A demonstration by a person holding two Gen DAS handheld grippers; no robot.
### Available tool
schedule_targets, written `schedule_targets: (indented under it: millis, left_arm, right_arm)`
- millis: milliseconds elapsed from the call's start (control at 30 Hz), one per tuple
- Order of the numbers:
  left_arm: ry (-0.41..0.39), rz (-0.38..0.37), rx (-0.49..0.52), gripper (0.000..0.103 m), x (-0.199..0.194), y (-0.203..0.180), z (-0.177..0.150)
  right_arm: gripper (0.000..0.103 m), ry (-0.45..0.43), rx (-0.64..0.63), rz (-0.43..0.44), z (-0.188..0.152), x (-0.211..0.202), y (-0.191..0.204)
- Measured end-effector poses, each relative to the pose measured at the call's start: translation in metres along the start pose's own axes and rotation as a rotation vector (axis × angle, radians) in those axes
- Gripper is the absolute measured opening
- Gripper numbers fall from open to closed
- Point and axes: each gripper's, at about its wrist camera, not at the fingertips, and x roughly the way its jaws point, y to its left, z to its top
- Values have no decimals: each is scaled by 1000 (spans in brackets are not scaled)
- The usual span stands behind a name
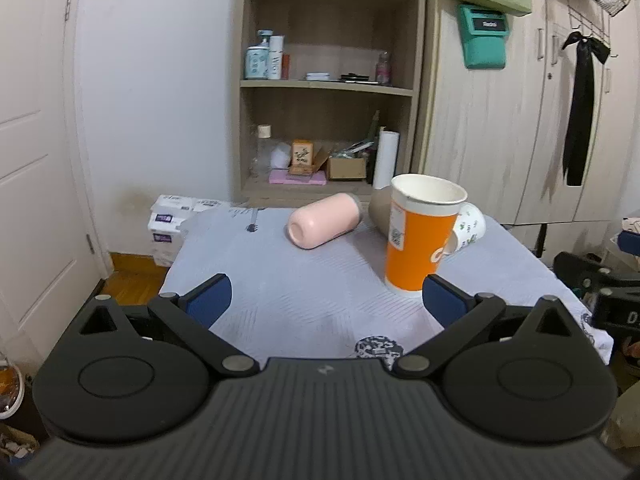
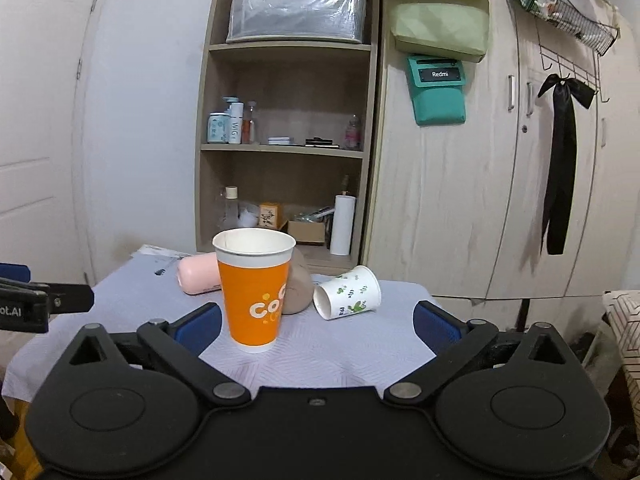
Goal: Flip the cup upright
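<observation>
Orange cup (image 1: pixel 420 240) upright beyond the spread left hand-held gripper (image 1: pixel 327 300).

The room is lit softly and evenly, not too bright. My orange cup (image 2: pixel 256 300) makes only a faint shadow on the worktop (image 2: pixel 320 356). Nothing shines hard. Both pictures bend at the edges, so the door (image 1: pixel 36 160) and the wardrobe (image 2: pixel 480 200) look curved. The wardrobe looks a bit smeared in my left view. The corners go dark.
</observation>
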Motion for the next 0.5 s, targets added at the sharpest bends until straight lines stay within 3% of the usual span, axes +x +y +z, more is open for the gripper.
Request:
schedule_targets:
  millis: [500]
  left_arm:
    - [28,39,-39,103,-2,6,-1]
  right_arm:
    - [103,-10,-1,-1,-1,-10,3]
